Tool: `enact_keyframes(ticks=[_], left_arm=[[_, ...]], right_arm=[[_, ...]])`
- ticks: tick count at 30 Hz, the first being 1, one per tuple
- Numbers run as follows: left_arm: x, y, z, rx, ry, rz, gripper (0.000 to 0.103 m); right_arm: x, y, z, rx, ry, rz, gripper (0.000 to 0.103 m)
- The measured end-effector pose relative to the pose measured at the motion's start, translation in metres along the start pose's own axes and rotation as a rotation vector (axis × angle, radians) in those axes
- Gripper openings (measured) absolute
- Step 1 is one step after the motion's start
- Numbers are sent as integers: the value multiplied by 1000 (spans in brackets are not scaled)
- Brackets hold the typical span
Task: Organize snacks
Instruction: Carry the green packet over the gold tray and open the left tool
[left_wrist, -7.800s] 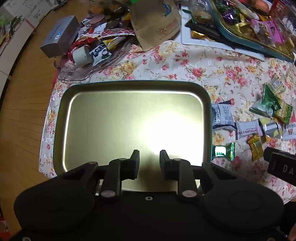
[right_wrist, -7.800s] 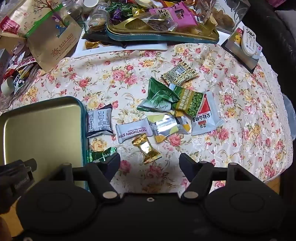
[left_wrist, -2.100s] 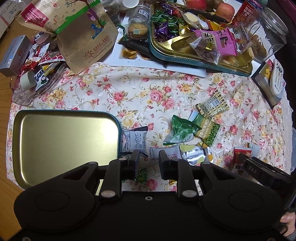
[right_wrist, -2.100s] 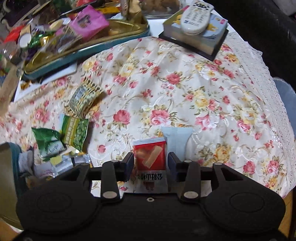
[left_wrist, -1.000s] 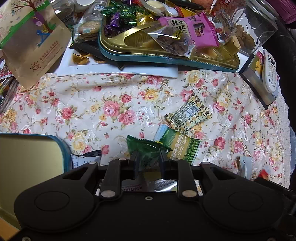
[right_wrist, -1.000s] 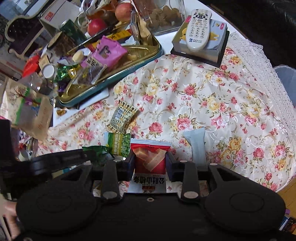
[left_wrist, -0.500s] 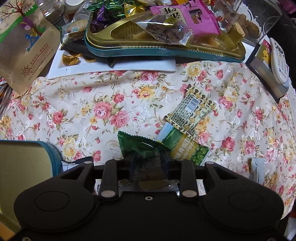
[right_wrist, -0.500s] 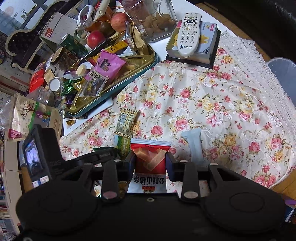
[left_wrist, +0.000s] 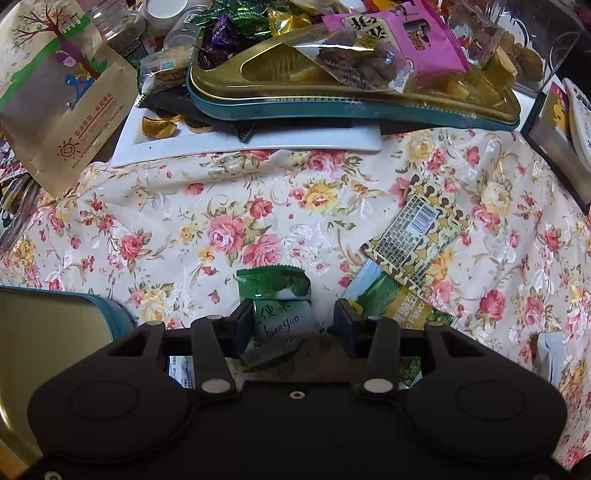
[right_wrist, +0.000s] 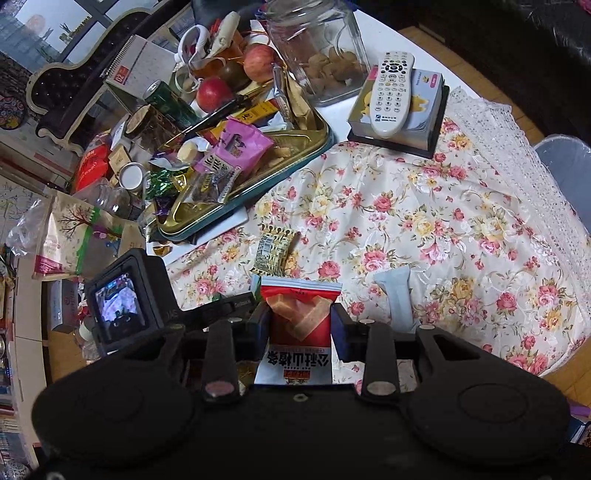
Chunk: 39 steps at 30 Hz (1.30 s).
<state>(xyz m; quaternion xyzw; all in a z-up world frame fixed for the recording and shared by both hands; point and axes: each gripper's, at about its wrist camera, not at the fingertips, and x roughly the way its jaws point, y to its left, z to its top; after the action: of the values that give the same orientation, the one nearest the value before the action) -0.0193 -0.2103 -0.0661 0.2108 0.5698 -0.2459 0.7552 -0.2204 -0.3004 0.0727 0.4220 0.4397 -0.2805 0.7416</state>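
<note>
your left gripper (left_wrist: 293, 323) is opening round the green pack (left_wrist: 275, 306), which lies between its jaws on the cloth (left_wrist: 177, 214); centre it before you squeeze. your right gripper (right_wrist: 298, 326) is clamped on the red pack (right_wrist: 298, 317); hold it level.

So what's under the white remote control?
The white remote lies on top of a small box with a yellow cartoon picture. That box sits on a dark flat base. What is inside the box cannot be seen, and the remote covers most of its top.
</note>
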Motion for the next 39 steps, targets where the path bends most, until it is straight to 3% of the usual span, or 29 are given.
enact_keyframes(ticks=[2, 8, 16, 24, 31, 36, 39], left_arm=[[-1, 3, 1, -3, -10, 12, 42], [-12, 25, 5, -100, 63, -103, 41], [-68, 41, 1, -120, 91, -189, 41], [-104, 99, -22, -103, 103, -163, 41], [-112, 178, -41, -178, 77, -46, 41], [-118, 233, -54, -313, 71, -124, 41], [-118, 248, -60, -336, 64, -101, 41]], right_arm=[[-1, 1, 0, 1, 3, -2, 36], [-1, 8, 1, 17, 7, -9, 36], [2, 17, 5, 30, 8, -35, 36], [25, 38, 0, 7, 50, -85, 36], [47, 72, -14, -54, 78, -112, 36], [60, 106, -27, -116, 101, -95, 36], [69, 128, -39, -165, 129, -68, 36]])
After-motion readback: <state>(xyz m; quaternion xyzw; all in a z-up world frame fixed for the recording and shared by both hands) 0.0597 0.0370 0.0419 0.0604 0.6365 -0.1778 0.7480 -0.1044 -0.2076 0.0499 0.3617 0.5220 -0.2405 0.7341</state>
